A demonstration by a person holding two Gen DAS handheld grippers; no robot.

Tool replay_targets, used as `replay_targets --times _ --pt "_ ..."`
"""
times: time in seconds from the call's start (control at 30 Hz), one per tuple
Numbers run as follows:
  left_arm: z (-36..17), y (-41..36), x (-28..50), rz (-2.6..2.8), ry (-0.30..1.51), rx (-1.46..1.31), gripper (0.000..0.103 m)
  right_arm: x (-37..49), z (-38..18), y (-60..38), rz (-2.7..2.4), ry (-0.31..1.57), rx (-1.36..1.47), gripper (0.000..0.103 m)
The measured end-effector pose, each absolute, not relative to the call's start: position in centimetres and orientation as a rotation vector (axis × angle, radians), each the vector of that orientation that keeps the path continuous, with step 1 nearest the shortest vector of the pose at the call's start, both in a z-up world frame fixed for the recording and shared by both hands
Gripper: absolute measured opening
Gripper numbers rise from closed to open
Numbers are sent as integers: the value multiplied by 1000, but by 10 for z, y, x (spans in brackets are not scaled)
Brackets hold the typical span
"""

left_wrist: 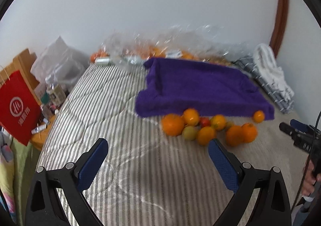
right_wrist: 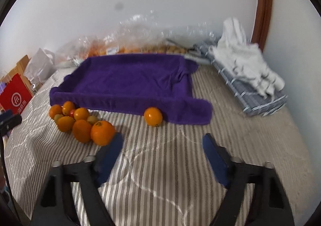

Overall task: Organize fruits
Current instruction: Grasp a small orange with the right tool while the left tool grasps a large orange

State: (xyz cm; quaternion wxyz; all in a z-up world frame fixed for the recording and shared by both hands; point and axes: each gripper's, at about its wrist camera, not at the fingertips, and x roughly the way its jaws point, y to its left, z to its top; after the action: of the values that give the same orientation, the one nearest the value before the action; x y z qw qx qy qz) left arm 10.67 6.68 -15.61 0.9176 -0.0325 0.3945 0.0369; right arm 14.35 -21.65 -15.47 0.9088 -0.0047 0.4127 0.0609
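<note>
A pile of several oranges (left_wrist: 206,127) (right_wrist: 80,123), with a small red fruit (left_wrist: 205,121) and greenish ones among them, lies on the striped bed cover in front of a tray draped in a purple towel (left_wrist: 202,87) (right_wrist: 130,79). One orange (left_wrist: 258,116) (right_wrist: 153,116) sits apart at the towel's front edge. My left gripper (left_wrist: 158,149) stands open over the cover, short of the pile, nothing between its blue pads. My right gripper (right_wrist: 162,143) is open too, empty, its left pad close to the nearest orange (right_wrist: 102,132). The right gripper also shows at the edge of the left view (left_wrist: 297,131).
Clear plastic bags with more oranges (left_wrist: 152,51) (right_wrist: 112,47) lie behind the tray by the wall. A white cloth on a folded grey blanket (right_wrist: 248,69) lies to the right. A red paper bag (left_wrist: 18,105), bottles and boxes crowd the left bedside. A hand (left_wrist: 309,177) is at far right.
</note>
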Motion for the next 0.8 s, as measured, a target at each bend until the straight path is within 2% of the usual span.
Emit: replay_targets --times 0.17,0.4,0.57,0.7,0.77,0.8 --pt "-182 78 117 88 879 -48 93 168 -175 -209 149 898 -11 63" --pt "-199 88 121 108 909 -42 92 196 -190 -197 174 943 -24 61" --pt "-207 90 122 53 942 -49 88 214 -204 -195 168 983 -28 44" --pt "-214 93 126 46 983 -69 87 220 -210 -191 167 965 -42 41" --pt "-214 92 128 43 987 -69 86 219 -209 -188 173 957 -53 32" --pt "-213 91 130 32 999 -70 86 218 -208 -187 178 953 -53 32"
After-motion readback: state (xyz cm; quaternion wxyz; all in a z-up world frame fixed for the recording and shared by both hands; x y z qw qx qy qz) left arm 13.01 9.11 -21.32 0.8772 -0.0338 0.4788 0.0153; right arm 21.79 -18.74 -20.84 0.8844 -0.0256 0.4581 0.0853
